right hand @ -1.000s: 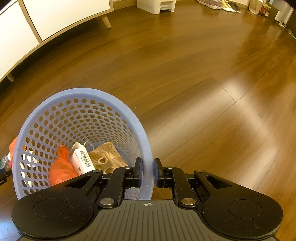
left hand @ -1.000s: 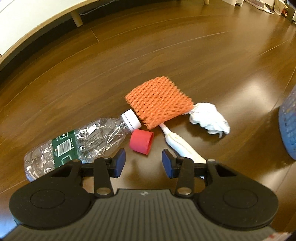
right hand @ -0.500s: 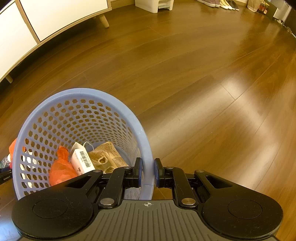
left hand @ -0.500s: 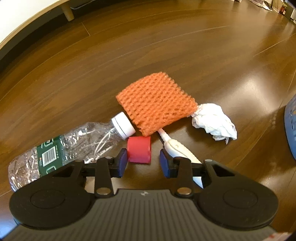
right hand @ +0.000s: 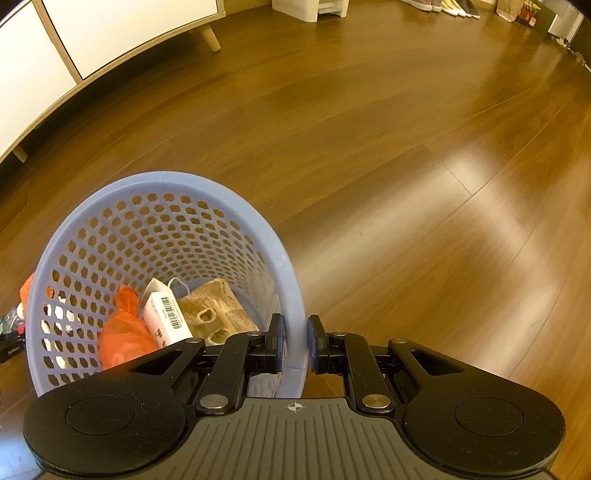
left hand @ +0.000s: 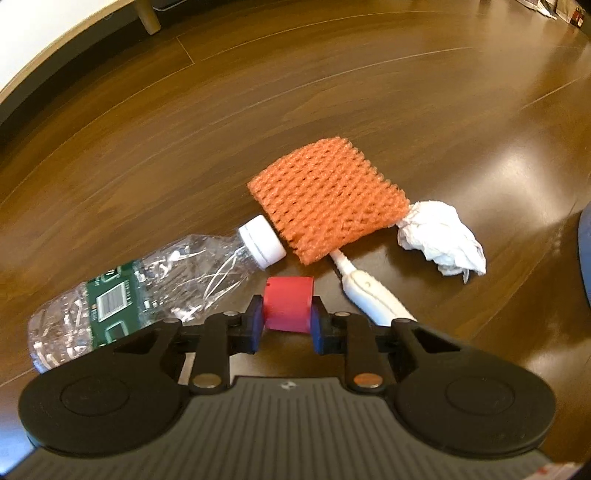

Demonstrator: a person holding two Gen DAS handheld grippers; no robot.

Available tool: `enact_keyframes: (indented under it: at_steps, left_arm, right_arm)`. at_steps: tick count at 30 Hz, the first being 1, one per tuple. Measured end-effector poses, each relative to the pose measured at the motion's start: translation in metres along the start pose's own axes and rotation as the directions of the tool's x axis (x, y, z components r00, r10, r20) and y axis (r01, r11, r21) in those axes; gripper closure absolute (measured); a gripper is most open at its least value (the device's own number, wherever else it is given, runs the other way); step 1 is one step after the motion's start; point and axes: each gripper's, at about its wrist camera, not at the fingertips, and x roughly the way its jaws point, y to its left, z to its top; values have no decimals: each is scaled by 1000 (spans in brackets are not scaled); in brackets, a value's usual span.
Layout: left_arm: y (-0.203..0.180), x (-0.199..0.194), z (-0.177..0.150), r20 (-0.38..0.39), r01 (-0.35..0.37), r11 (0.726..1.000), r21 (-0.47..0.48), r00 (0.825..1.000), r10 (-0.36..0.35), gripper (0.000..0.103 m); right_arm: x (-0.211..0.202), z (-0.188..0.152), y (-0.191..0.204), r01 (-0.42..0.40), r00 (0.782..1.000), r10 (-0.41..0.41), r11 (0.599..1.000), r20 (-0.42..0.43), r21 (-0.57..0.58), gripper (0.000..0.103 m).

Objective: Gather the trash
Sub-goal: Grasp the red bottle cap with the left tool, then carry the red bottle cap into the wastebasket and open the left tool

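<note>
A small red cap (left hand: 287,309) sits between the blue pads of my left gripper (left hand: 285,325), which is shut on it just above the wooden floor. Left of it lies a crushed clear bottle (left hand: 147,288) with a green label and white lid. An orange foam net (left hand: 327,205), a crumpled white tissue (left hand: 441,236) and a white tube-like piece (left hand: 369,291) lie just beyond. My right gripper (right hand: 293,343) is shut on the near rim of a blue perforated basket (right hand: 162,181), which holds an orange bag (right hand: 123,332), a white barcoded box and a tan wrapper.
A white cabinet on wooden legs (right hand: 110,33) runs along the far left. A white bin (right hand: 310,7) and shoes stand at the back wall. The basket's blue edge (left hand: 585,251) shows at the right of the left wrist view. Wooden floor stretches all around.
My left gripper has moved forward over the red cap and closed its fingers on it. The right gripper and the basket have stayed put.
</note>
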Motion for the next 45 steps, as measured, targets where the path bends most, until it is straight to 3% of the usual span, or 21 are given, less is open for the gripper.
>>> enact_keyframes:
  at_steps: [11, 20, 26, 34, 45]
  left_arm:
    - [0, -85, 5, 44, 15, 999, -52, 999, -12, 82]
    - [-48, -190, 20, 148, 100, 994, -44, 985, -93, 82]
    - [-87, -239, 22, 177, 131, 990, -61, 977, -118, 82]
    - [-146, -269, 9, 167, 184, 983, 1, 969, -182, 82]
    - [-180, -274, 4, 174, 205, 977, 57, 962, -212, 82]
  right_arm:
    - [-7, -11, -4, -64, 994, 65, 998, -89, 11, 93]
    - [-16, -18, 3, -90, 992, 87, 996, -88, -23, 93]
    - [-27, -27, 13, -102, 994, 98, 990, -52, -93, 93]
    - [-31, -29, 5, -136, 990, 132, 988, -57, -72, 93]
    - [-39, -35, 5, -156, 987, 153, 987, -51, -46, 92]
